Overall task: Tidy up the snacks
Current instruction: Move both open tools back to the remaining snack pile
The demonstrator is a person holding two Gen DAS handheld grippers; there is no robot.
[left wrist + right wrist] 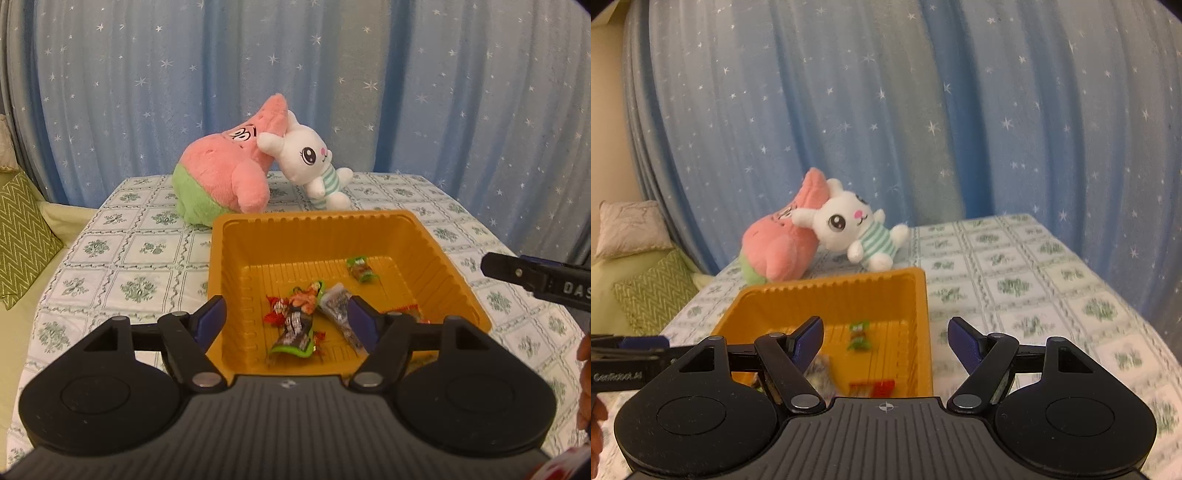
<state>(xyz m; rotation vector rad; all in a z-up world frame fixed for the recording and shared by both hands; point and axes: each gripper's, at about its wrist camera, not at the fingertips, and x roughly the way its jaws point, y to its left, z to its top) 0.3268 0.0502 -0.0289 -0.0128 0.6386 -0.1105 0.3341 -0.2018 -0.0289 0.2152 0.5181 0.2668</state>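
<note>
An orange plastic tray (436, 254) sits on the patterned tablecloth and holds several wrapped snacks (299, 325), with a green-wrapped one (360, 269) near its back. My left gripper (286, 317) is open and empty, hovering over the tray's near edge above the snacks. My right gripper (884, 339) is open and empty, above the tray's right near corner; the tray (919, 317) and the green snack (858, 338) show there too. The right gripper's side (535, 280) shows at the right of the left wrist view.
A pink and green star plush (225, 177) and a white bunny plush (310, 162) lie behind the tray. A blue starry curtain (406, 92) hangs at the back. A green cushion (22, 236) lies off the table's left.
</note>
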